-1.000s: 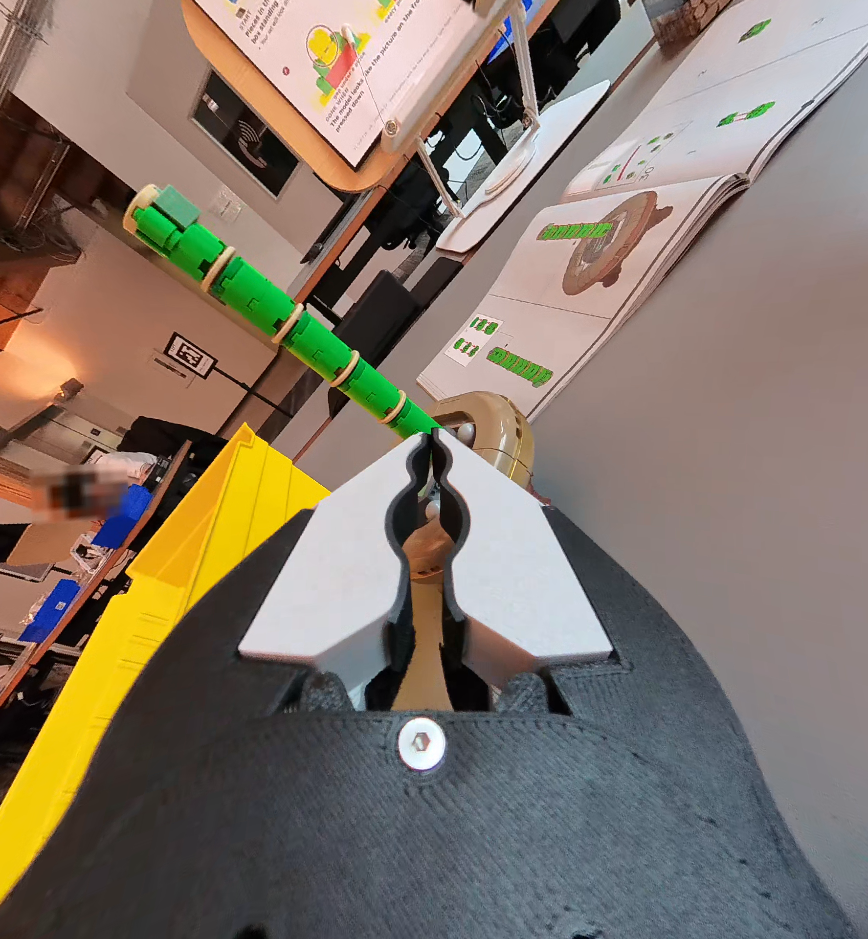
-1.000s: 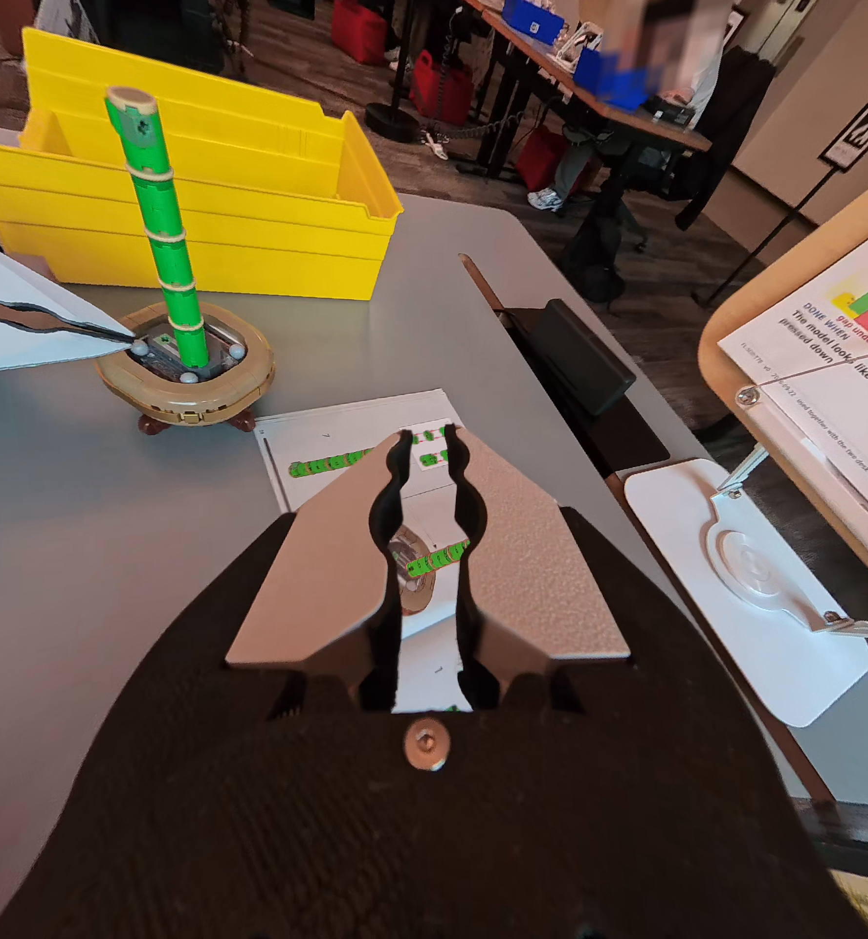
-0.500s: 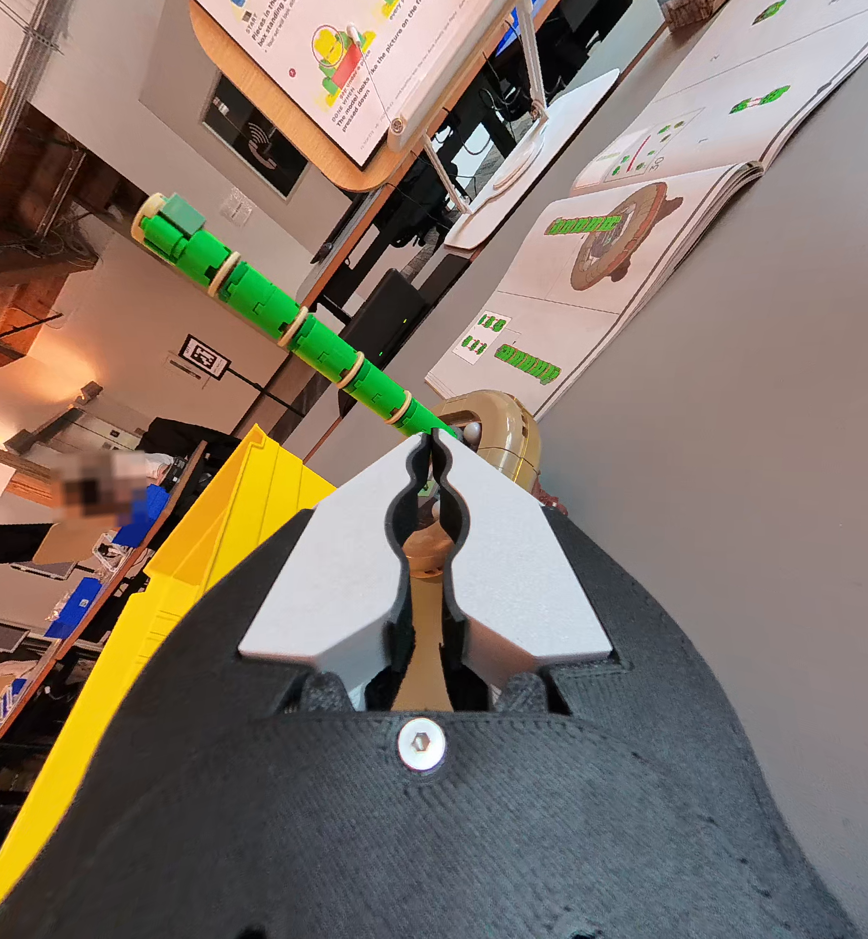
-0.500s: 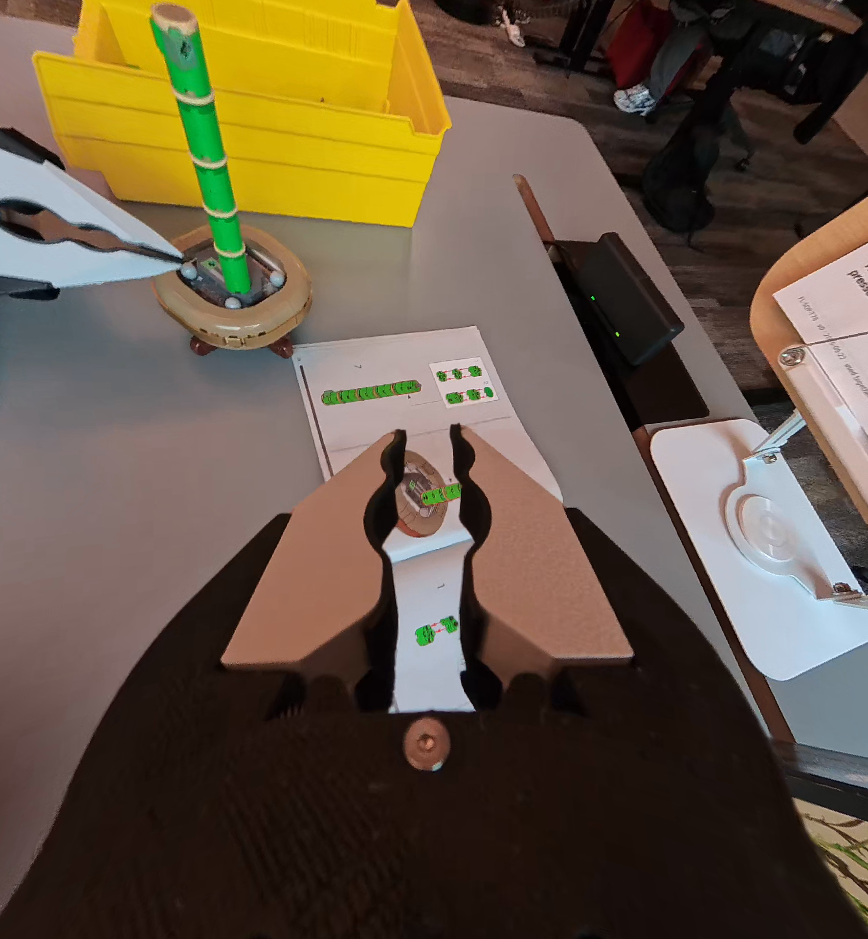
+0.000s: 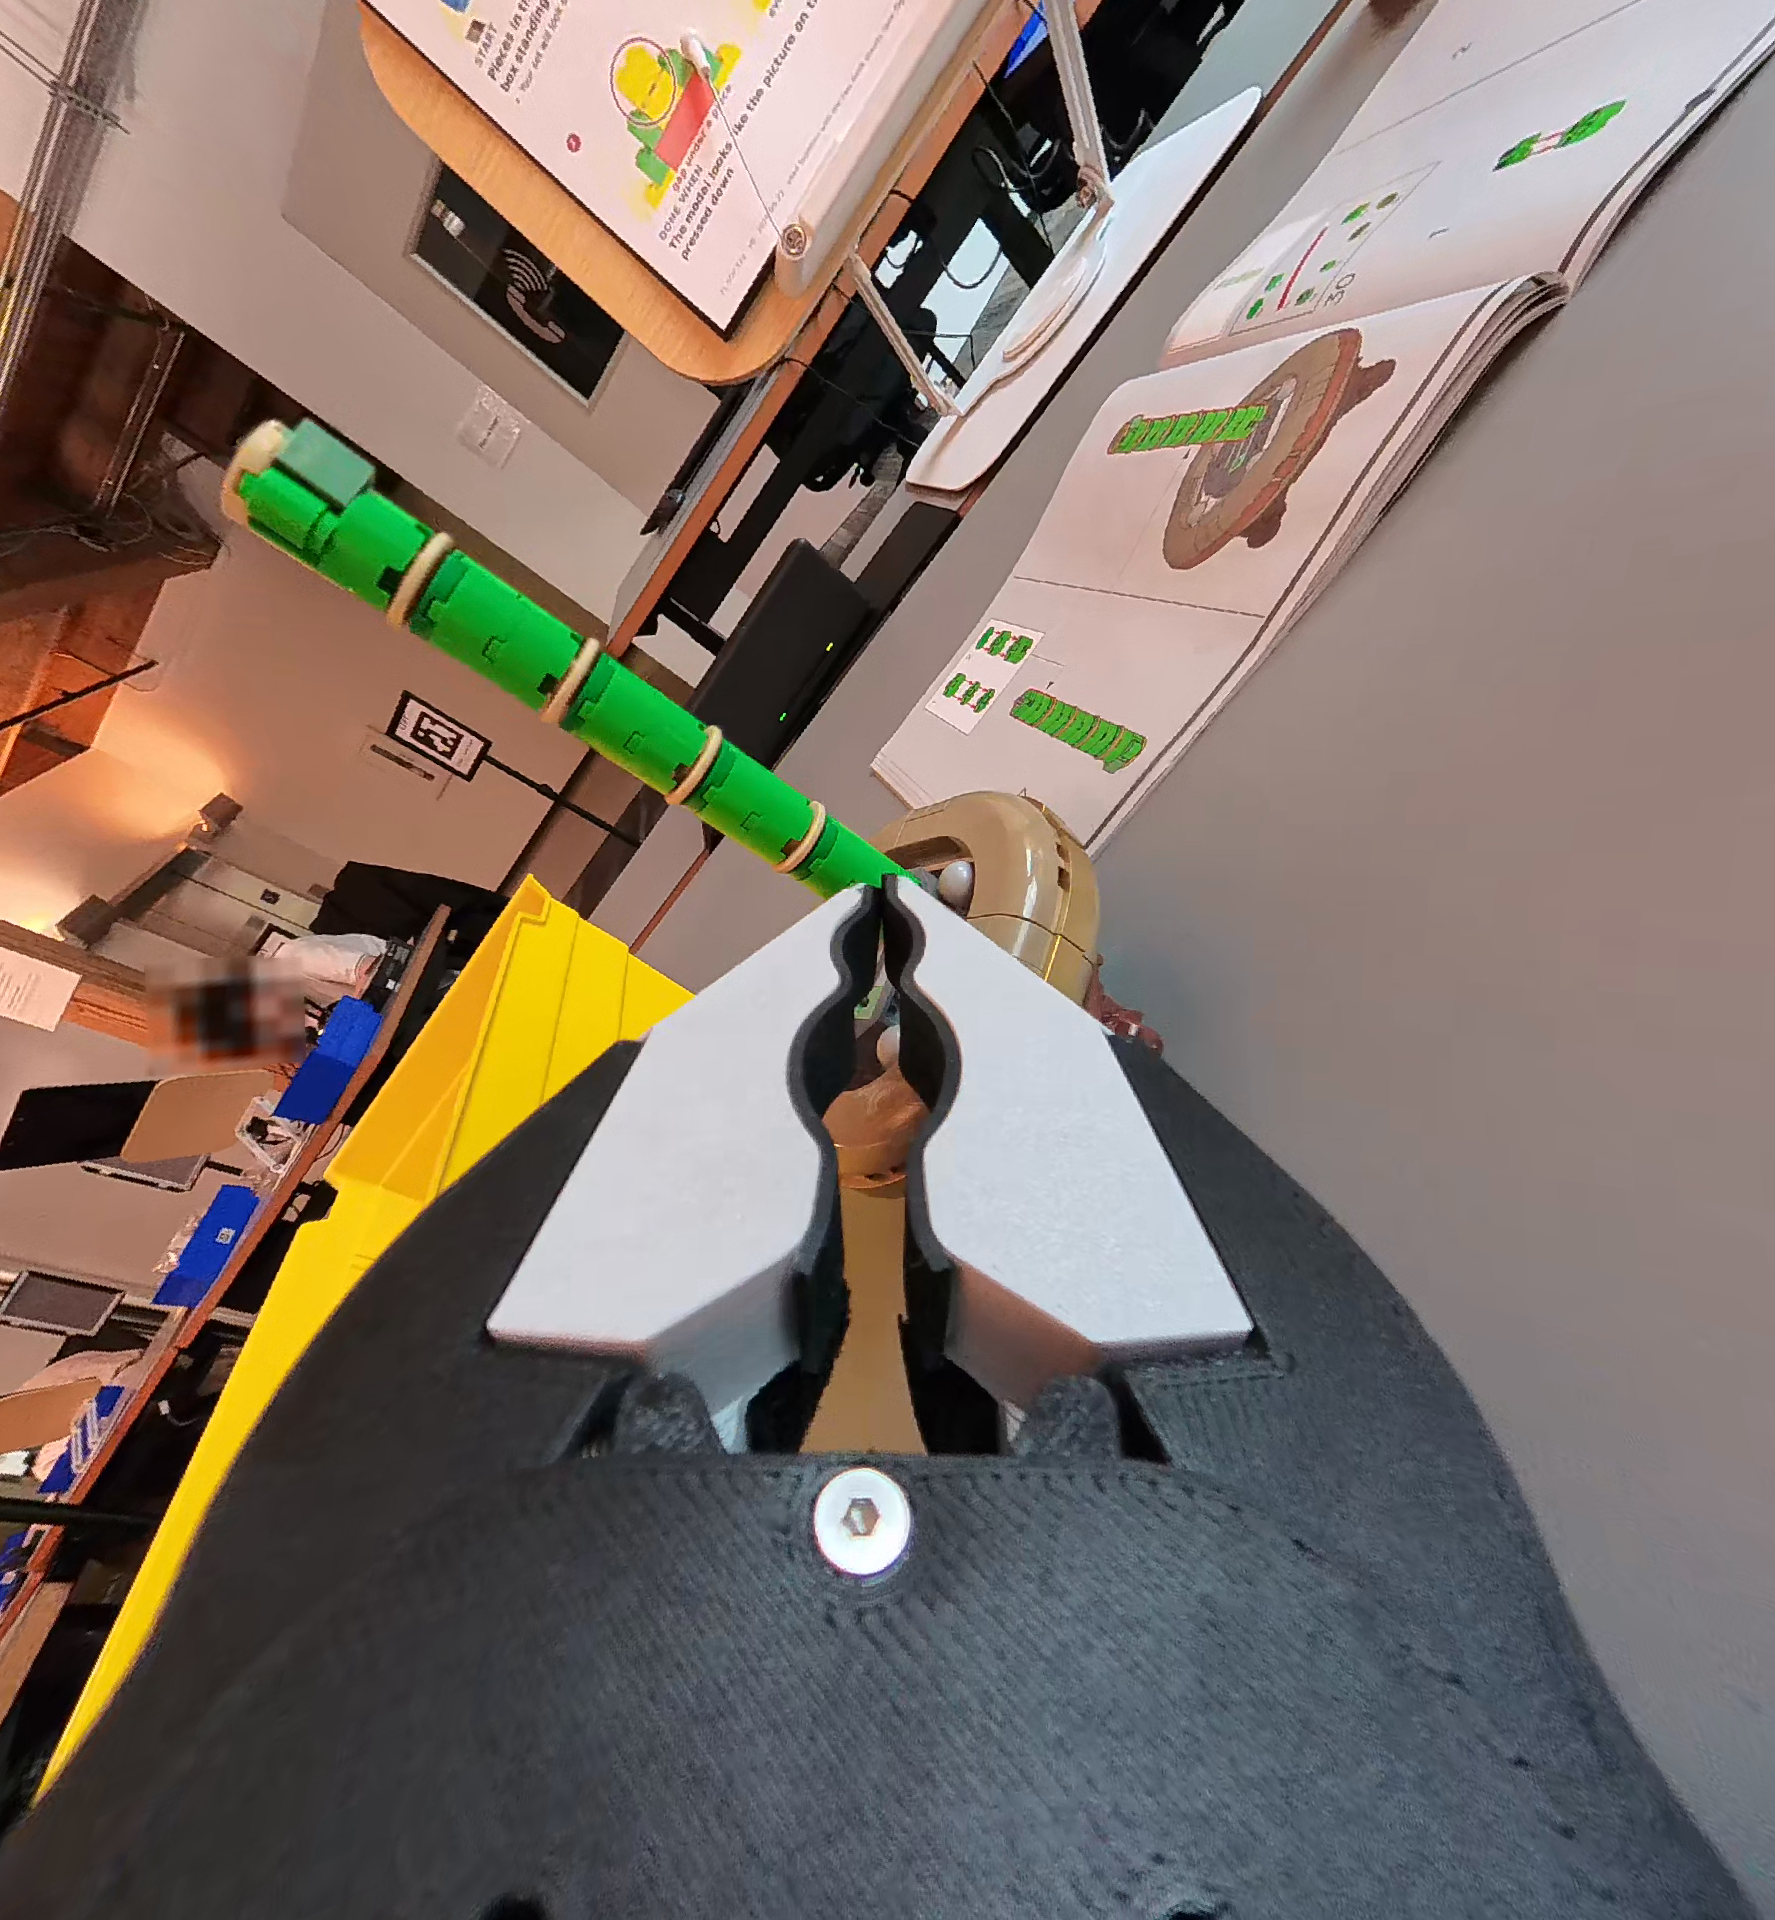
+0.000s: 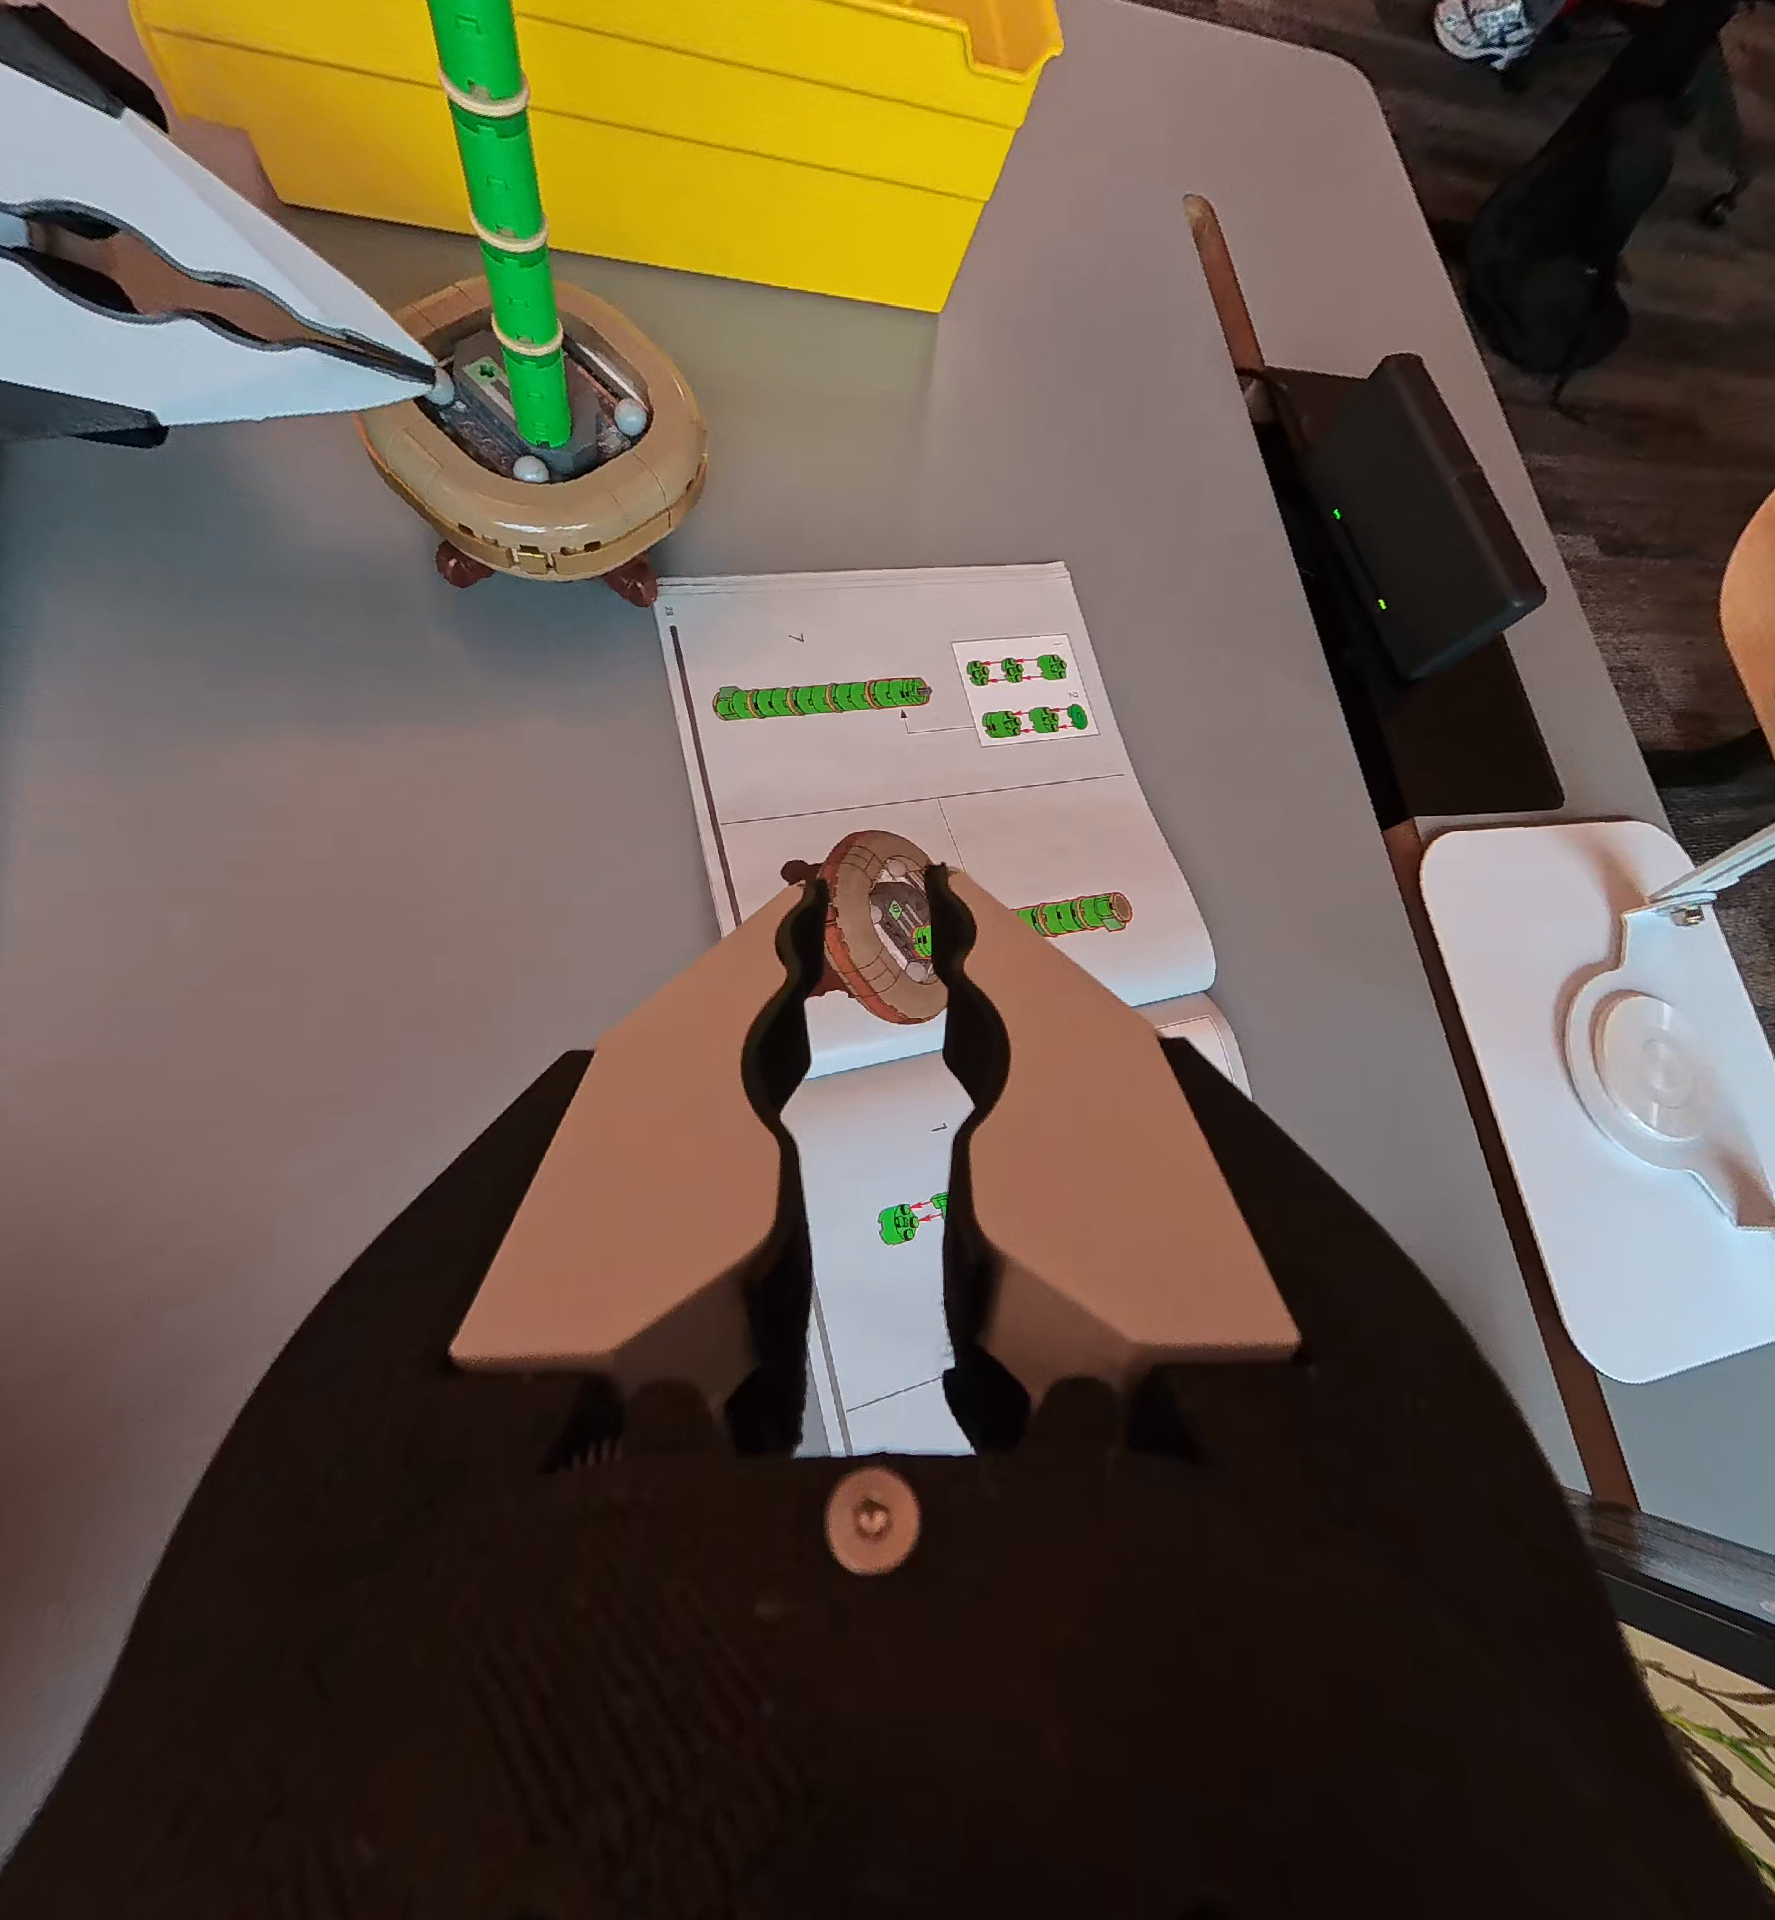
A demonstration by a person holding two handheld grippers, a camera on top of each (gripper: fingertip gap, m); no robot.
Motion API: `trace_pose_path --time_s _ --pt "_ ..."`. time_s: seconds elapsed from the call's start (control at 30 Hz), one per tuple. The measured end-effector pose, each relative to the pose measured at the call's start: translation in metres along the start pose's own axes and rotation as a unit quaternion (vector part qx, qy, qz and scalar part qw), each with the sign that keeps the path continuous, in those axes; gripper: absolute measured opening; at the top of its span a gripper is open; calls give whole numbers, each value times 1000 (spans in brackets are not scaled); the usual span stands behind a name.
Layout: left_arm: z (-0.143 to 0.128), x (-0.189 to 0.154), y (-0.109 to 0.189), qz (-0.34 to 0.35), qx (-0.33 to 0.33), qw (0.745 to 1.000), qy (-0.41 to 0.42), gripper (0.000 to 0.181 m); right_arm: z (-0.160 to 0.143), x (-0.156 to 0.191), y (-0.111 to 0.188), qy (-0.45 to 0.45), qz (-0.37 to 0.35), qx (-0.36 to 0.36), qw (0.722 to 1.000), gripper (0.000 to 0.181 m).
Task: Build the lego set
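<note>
Grey table (image 6: pixel 239 831): booklet (image 6: pixel 914 748), yellow bin (image 6: pixel 706 156), lego model (image 6: pixel 550 509).

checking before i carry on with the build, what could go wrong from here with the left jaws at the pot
1. The left gripper, jaws nearly shut, has its tip at a small grey stud on the tan pot base; a sideways nudge could shift the base on its small brown feet.
2. The tall green stalk stands right beside that tip, so a bump might tilt or unseat it.
3. The right gripper hovers open over the instruction booklet and isn't steadying anything.
</note>
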State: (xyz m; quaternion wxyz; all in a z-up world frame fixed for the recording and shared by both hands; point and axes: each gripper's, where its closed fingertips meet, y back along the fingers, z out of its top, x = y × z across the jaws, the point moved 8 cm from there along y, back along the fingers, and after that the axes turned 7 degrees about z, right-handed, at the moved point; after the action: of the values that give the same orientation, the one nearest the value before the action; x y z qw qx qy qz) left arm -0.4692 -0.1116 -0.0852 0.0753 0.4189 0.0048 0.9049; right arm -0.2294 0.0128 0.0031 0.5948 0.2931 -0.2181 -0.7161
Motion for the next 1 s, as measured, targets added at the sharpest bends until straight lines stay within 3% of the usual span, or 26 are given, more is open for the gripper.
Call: trace_pose_path --time_s 0.43,1.0 --pt "0 -2 -1 0 4 1000 -7 0 -1 -5 3 7 3 6 1000 20" --pt "1 1 2 4 -7 1000 2 0 12 2 -27 68 16 54 996 21"
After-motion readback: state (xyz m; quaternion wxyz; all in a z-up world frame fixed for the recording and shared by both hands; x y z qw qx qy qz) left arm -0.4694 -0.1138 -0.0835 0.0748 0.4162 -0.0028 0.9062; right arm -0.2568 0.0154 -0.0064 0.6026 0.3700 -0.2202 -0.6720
